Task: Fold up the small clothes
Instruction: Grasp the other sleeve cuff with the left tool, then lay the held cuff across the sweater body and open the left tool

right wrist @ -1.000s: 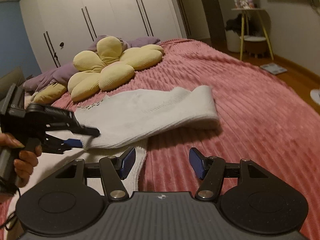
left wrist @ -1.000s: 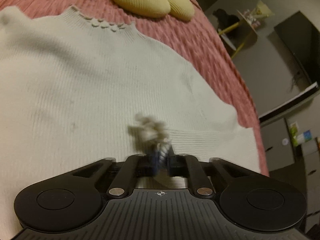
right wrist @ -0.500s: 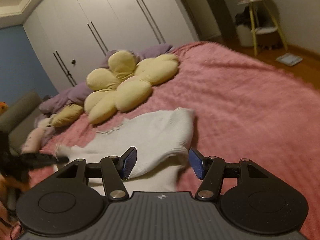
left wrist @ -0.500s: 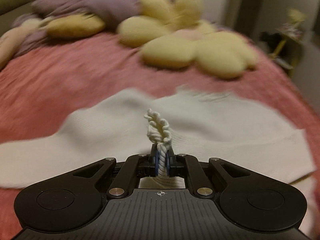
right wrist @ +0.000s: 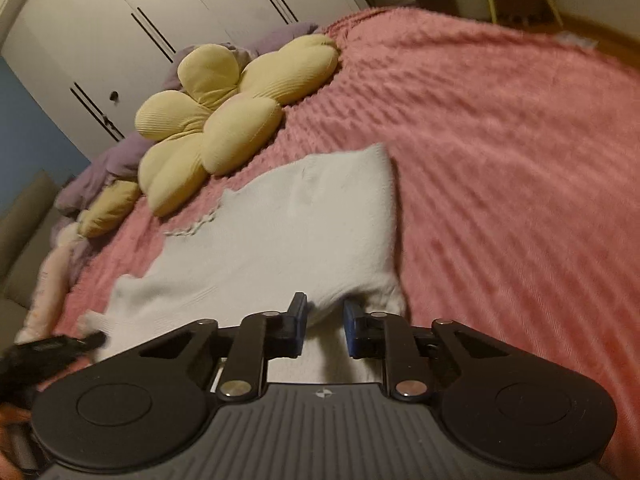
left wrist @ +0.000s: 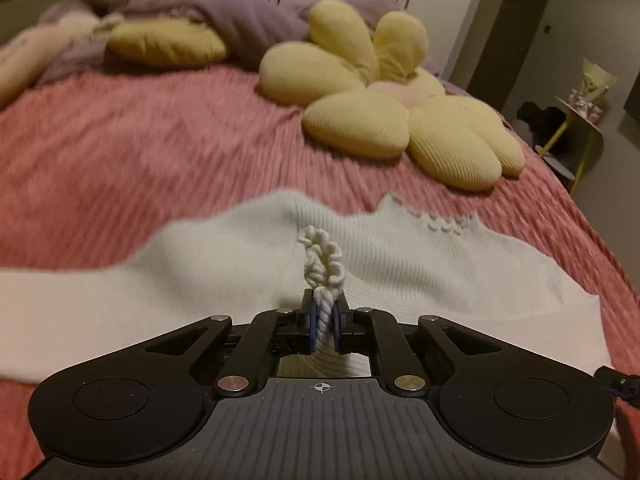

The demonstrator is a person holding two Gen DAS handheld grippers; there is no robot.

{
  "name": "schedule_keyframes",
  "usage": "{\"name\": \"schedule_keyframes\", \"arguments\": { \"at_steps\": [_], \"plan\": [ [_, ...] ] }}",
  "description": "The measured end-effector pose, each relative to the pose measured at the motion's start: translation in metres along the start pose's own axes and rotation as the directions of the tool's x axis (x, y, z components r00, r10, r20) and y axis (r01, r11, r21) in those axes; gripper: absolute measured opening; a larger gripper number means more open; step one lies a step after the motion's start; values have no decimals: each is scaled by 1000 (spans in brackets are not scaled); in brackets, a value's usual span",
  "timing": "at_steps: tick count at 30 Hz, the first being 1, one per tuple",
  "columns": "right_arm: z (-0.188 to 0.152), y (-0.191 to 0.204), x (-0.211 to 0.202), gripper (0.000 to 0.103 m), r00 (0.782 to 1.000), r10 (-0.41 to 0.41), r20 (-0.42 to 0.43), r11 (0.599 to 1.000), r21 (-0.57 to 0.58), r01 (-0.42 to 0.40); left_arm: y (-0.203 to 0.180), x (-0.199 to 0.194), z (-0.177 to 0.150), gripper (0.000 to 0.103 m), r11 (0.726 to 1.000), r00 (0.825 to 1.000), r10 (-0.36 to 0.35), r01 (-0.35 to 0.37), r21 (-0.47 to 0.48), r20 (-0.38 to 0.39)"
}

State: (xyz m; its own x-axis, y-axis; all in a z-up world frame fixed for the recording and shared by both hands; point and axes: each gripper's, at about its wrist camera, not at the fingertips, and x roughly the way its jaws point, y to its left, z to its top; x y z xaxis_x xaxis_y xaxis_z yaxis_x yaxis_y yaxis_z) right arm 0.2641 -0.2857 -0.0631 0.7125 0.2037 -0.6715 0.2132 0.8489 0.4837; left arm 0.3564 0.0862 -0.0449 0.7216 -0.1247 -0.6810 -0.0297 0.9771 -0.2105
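A white knit top (left wrist: 248, 280) lies spread on the pink bed (left wrist: 140, 152), filling the middle band of the left wrist view, its scalloped neckline toward the centre right. The left gripper (left wrist: 324, 322) at the lower centre is closed on a bunched, frilly edge of the top, which stands up in a twisted ruffle between its blue pads. Beyond the top, a yellow flower cushion (left wrist: 400, 112) sits in the upper right, with a smaller yellow pillow (left wrist: 168, 44) and purple bedding (left wrist: 256, 20) in the upper left.

In the right wrist view the top (right wrist: 288, 232) runs from the centre down to the lower middle of the frame, one fold ending in a straight edge at centre right. The right gripper (right wrist: 325, 326) has just been closing; its jaws stand narrow with a hump of the top's fabric between them, though the blur makes it impossible to tell whether the pads press on it. The left gripper (right wrist: 90, 340) shows at the lower left edge, dark and blurred, at the top's left corner. The flower cushion (right wrist: 216, 120) lies in the upper left, in front of white wardrobe doors (right wrist: 140, 20).
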Motion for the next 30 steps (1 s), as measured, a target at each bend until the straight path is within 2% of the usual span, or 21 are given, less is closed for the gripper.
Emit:
{"name": "schedule_keyframes", "arguments": {
  "at_steps": [3, 6, 9, 13, 16, 18, 19, 20, 23, 25, 27, 28, 30],
  "plan": [
    [-1, 9, 6, 16, 999, -43, -1, 997, -63, 43, -4, 5, 2, 10, 997, 999, 52, -53, 58, 13],
    [-9, 18, 11, 16, 996, -91, 24, 984, -152, 94, -5, 15, -3, 10, 993, 997, 74, -74, 91, 2],
    [-13, 25, 13, 15, 991, -124, 45, 969, -208, 131, -2, 26, -10, 10, 992, 995, 94, -92, 89, -20],
    [-12, 32, 15, 12, 984, -165, 65, 955, -240, 176, 1, 26, -10, 10, 994, 996, 87, -87, 61, 1],
    [-14, 36, 19, 9, 975, -203, 95, 938, -267, 221, 2, 27, -12, 11, 993, 996, 91, -92, 76, 16],
    [-19, 37, 20, 10, 973, -207, 106, 934, -275, 228, 5, 31, -14, 23, 988, 992, 127, -126, 95, -14],
    [-19, 36, 18, 12, 976, -195, 100, 938, -273, 215, 7, 30, -15, 34, 986, 990, 139, -137, 96, -14],
    [-19, 35, 14, 15, 980, -181, 87, 943, -266, 198, 9, 26, -15, 40, 984, 988, 154, -152, 97, -5],
    [-21, 33, -9, 27, 989, -135, 62, 951, -271, 147, 10, 10, -12, 38, 975, 982, 188, -191, 111, 36],
    [-25, 38, -27, 27, 990, -114, 88, 940, -312, 136, 9, 0, -9, 43, 974, 979, 193, -199, 105, 65],
    [-24, 45, -37, 27, 985, -109, 133, 927, -344, 150, 4, -6, -9, 53, 981, 982, 170, -177, 85, 83],
    [-22, 50, -37, 27, 980, -114, 163, 921, -353, 166, -1, -6, -9, 55, 983, 985, 153, -160, 85, 80],
    [-16, 58, -27, 27, 978, -122, 170, 913, -367, 178, -14, 1, -13, 56, 985, 990, 129, -135, 112, 60]
  ]
}}
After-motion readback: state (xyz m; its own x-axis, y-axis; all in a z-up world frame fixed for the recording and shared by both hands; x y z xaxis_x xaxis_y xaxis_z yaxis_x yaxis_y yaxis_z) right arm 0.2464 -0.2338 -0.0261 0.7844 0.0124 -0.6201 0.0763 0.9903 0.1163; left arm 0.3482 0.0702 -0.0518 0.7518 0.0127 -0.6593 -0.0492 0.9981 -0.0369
